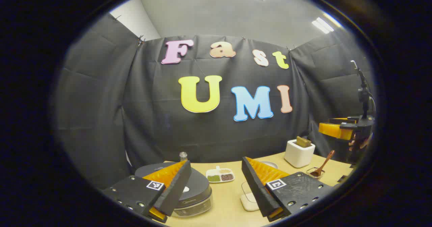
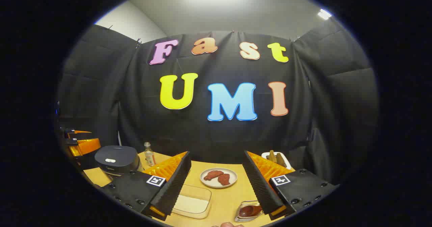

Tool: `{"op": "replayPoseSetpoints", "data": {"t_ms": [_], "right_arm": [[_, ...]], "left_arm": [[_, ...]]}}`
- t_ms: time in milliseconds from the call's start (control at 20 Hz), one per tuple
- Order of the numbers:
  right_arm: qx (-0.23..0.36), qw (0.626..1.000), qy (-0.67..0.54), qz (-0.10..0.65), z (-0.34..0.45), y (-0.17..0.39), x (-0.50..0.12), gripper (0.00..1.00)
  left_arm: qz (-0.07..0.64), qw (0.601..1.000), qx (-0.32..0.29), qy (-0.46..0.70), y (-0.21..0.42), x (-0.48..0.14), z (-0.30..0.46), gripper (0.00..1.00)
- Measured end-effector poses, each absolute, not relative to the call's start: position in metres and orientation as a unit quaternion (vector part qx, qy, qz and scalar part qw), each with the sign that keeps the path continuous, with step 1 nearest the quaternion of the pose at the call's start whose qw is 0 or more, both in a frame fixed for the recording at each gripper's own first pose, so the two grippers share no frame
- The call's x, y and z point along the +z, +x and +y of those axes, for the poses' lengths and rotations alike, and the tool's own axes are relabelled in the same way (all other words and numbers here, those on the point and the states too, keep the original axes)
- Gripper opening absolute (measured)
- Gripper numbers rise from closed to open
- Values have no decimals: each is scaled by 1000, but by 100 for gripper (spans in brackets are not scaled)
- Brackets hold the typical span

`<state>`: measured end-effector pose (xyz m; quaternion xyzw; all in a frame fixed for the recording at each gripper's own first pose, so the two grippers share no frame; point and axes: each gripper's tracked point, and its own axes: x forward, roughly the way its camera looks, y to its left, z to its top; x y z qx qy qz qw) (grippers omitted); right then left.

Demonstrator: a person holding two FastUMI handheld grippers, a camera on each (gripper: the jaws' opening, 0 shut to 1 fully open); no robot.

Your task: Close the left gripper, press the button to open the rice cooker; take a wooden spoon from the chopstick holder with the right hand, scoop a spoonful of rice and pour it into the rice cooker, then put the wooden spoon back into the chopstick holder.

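The dark grey rice cooker [image 1: 197, 186] [image 2: 116, 159] stands at the table's left with its lid down. Over it my left gripper [image 1: 215, 163] is open, with nothing between the fingers. A white chopstick holder [image 1: 298, 153] [image 2: 276, 158] stands at the back right with wooden pieces in it. In front of it a wooden spoon [image 1: 324, 162] [image 2: 249, 210] rests with its bowl in a small clear dish [image 1: 315, 172]. A clear box of rice [image 2: 192, 201] lies just below my right gripper [image 2: 216, 154], which is open and empty.
A divided dish of beans [image 1: 220, 175] and a small bottle [image 2: 148, 156] stand near the cooker. A plate with meat [image 2: 218, 178] lies mid-table. A stand [image 1: 362, 88] rises at the far right. The other gripper [image 1: 341, 129] [image 2: 81, 144] hovers at each view's edge.
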<state>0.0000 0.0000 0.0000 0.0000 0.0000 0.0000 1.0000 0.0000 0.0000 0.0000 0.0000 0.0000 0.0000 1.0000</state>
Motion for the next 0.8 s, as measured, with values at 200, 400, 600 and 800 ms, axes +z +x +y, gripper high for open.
{"op": "replayPoseSetpoints", "data": {"t_ms": [200, 400, 600, 800], "right_arm": [[-3, 1000, -13, 8, 5, 1, -6, 98], [-6, 1000, -2, 1, 6, 0, -4, 98], [-13, 1000, 2, -4, 2, 0, -3, 98], [-31, 999, -10, 15, -10, -6, -17, 98]], "left_arm": [[-5, 1000, 15, -3, -15, 5, 16, 93], [-6, 1000, 20, -9, -15, 5, 20, 93], [-11, 1000, 18, -17, -11, 5, 21, 93], [-19, 999, -3, -32, 1, 10, 17, 93]]}}
